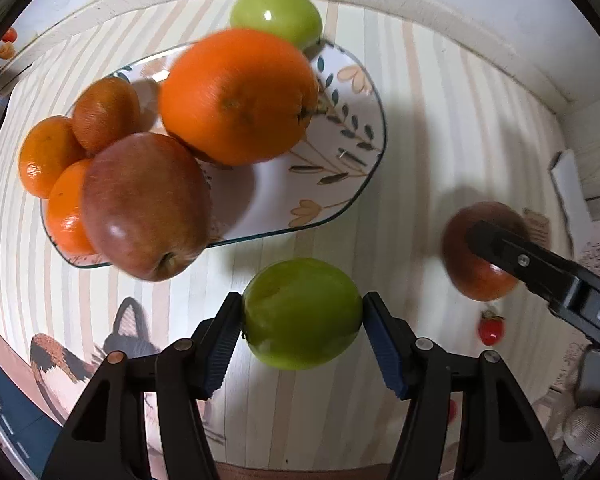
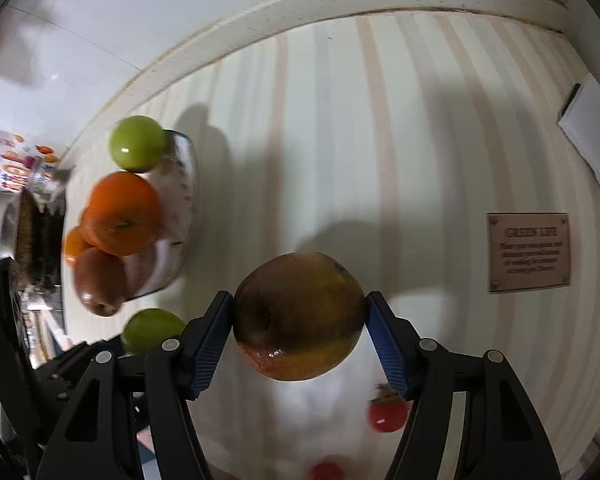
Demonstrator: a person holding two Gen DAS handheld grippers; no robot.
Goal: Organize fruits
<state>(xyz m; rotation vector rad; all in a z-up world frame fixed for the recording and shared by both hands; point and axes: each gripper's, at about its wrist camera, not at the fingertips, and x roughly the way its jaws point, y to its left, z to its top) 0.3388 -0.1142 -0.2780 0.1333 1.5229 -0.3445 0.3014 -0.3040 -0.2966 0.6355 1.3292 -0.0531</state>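
Furthest left, the small oranges [image 1: 46, 156] sat bunched at the near end of the plate [image 1: 342, 200], pebbled skin, firm enough to roll if nudged. Beside them the red apple [image 1: 144, 208] and the big orange [image 1: 236, 96] leaned on each other; both looked heavy and hard, the apple waxy and slick, the orange dimpled and easier to hold. The plate was a glossy oblong with a leaf pattern and a thin dark rim, probably ceramic and chippable. One green apple [image 1: 278, 14] rested at its far edge.

Your left tongs [image 1: 300, 336] were gripping a second green apple [image 1: 302, 314] across its widest part, ribbed blue pads on either flank, above the striped cloth of the bench [image 1: 440, 120], just short of the plate. That skin was smooth and shiny, so a hold at the equator was the safe one; nearer an end it would likely squirt out.

To the right, your right tongs [image 2: 300, 340] held a brownish-red apple [image 2: 300, 316] the same way, pads against both sides, the jaws drawing in slightly. Its surface looked dull and maybe bruised, though blur made that hard to judge. A small strawberry [image 1: 491, 330] lay on the cloth beyond: soft, easily crushed, best taken lightly.
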